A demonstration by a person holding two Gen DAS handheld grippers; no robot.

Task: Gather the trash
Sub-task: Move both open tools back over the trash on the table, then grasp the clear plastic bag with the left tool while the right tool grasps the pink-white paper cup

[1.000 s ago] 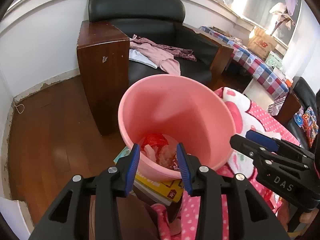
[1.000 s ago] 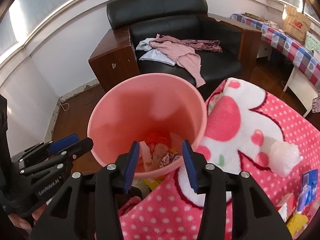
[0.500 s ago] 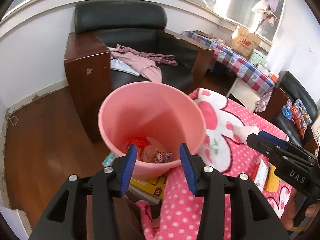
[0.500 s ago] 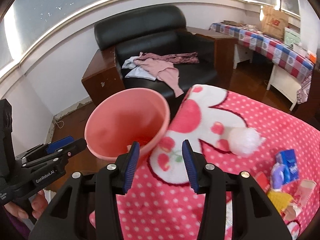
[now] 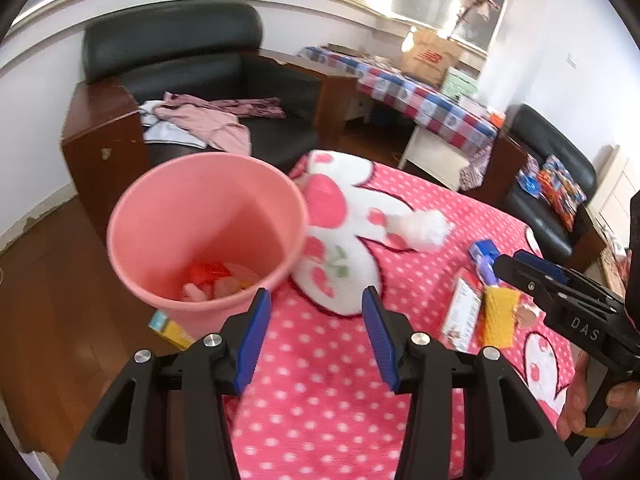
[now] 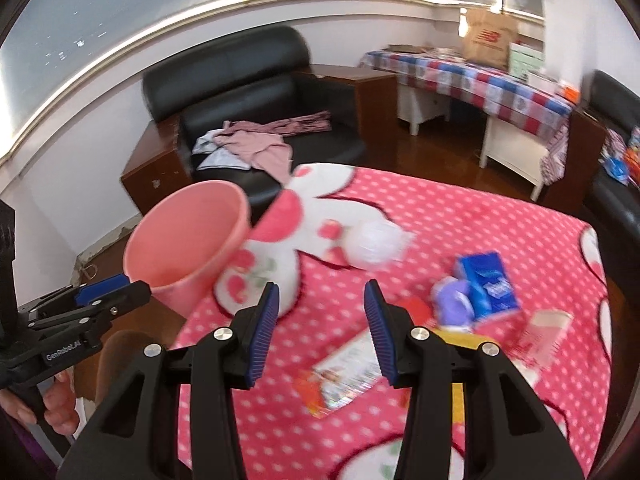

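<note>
left tool (image 5: 316,334): jaws opening, empty, now off pink bin (image 5: 208,232) | right tool (image 6: 320,330): spread, empty, swung toward litter at 3 o'clock: blue tissue pack (image 6: 488,284)

A home, a lived-in sitting room. Black leather armchair (image 5: 192,76) with wooden arms against a white wall, pink clothes (image 5: 208,120) dumped on its seat. Wooden floor (image 5: 44,280), skirting chipped along the wall. Pink polka-dot blanket (image 6: 460,216) with a cartoon rabbit spread over a low surface, snack wrappers and a tissue pack (image 6: 488,284) scattered on it. Pink plastic bin (image 5: 200,232) beside it. Worktop (image 6: 472,76) under a checked cloth by the window, cardboard box (image 6: 486,42) on top. Second black armchair (image 5: 548,184) piled with bright cushions.
</note>
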